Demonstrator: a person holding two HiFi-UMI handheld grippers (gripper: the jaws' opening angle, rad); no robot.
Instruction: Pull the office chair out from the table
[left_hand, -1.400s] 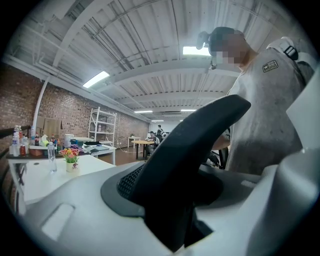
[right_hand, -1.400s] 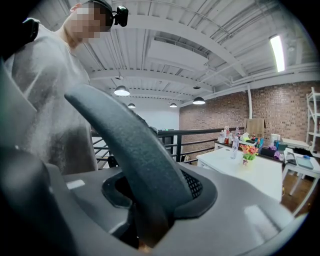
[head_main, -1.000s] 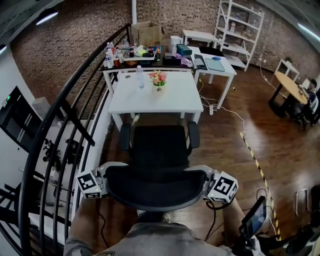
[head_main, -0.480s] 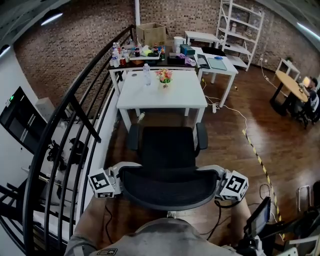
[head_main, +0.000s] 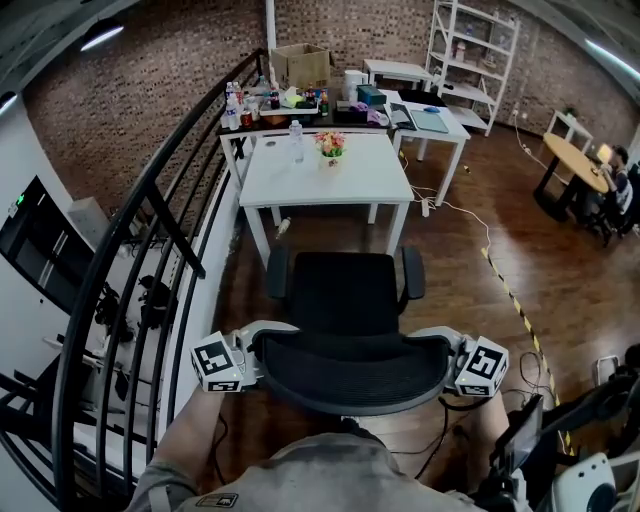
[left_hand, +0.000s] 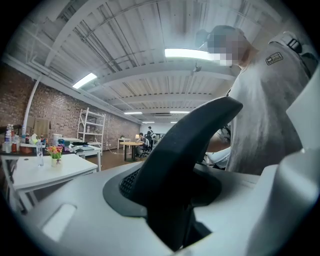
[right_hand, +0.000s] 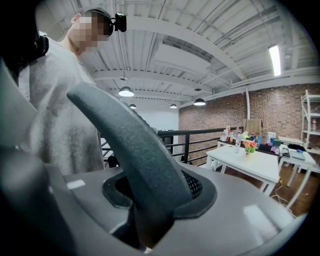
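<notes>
Our left gripper (head_main: 255, 352) has just been closing, and it pinches the left edge of the chair (head_main: 345, 300) back so we can drag it. The chair sits near the table (head_main: 325, 175), out from under it. It faces the table, and its back runs side to side. Our right gripper (head_main: 443, 352) pinches the right edge.

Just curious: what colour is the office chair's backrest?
Black; the backrest shows best in the head view.
</notes>
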